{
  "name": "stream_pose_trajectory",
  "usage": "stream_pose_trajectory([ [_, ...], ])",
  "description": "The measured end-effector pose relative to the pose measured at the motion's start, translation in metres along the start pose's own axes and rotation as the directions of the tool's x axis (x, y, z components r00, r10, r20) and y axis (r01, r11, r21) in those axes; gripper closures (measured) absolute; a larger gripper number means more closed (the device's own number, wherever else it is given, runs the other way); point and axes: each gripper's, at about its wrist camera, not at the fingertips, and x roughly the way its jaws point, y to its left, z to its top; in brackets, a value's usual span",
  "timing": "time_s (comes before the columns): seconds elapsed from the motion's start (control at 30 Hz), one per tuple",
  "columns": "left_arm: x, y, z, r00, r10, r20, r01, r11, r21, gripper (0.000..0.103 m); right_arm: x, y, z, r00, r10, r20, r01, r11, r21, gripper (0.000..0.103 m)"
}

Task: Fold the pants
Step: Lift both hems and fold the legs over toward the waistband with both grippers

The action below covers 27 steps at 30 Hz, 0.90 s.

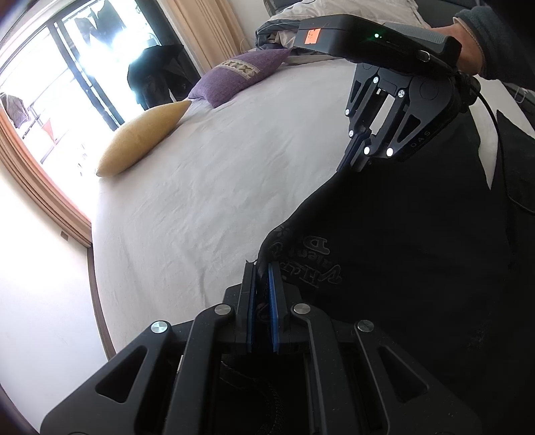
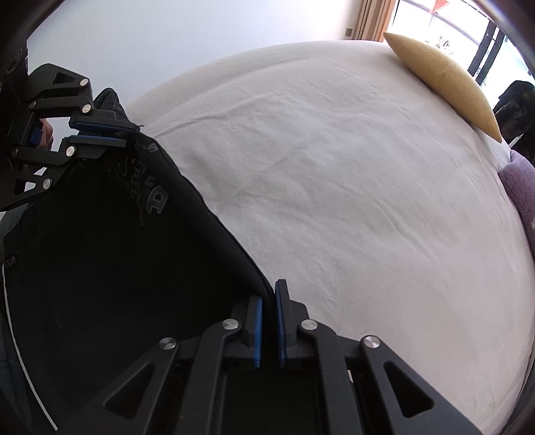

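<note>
Black pants [image 1: 401,251] with pale lettering hang stretched between both grippers above the white bed [image 1: 207,187]. My left gripper [image 1: 262,267] is shut on one corner of the pants' top edge. My right gripper [image 1: 351,164] is shut on the other corner, up and to the right. In the right wrist view the pants [image 2: 117,251] fill the lower left, my right gripper [image 2: 269,294] pinches their edge, and my left gripper [image 2: 128,135] grips the far corner at upper left.
A yellow pillow [image 1: 140,140] and a purple pillow [image 1: 234,77] lie along the bed's far side by the window. A crumpled duvet [image 1: 284,30] sits at the head. The yellow pillow [image 2: 444,83] shows at upper right in the right wrist view.
</note>
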Motion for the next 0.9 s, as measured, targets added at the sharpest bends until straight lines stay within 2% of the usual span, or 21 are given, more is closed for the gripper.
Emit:
stream_pose_trajectory([
  [0.37,-0.030,-0.005,-0.004,0.999,-0.004,0.032,0.006,0.998,-0.055,0.098,-0.026,0.020,-0.005,0.995,-0.061,0.078,0.055,0.996,0.067,0.100],
  [0.57,-0.052,-0.018,-0.011,0.999,-0.025,0.040,0.029,0.995,-0.092,0.098,-0.045,0.052,-0.020,0.989,-0.087,0.118,0.074,0.992,0.107,0.100],
  [0.77,-0.082,-0.046,-0.023,0.997,-0.049,0.053,0.055,0.992,-0.117,0.098,-0.051,0.088,-0.034,0.984,-0.045,0.173,0.004,0.973,0.230,0.100],
  [0.9,-0.102,-0.068,-0.034,0.997,-0.064,0.049,0.069,0.991,-0.118,0.098,-0.052,0.112,-0.042,0.977,-0.036,0.209,-0.023,0.962,0.272,0.099],
])
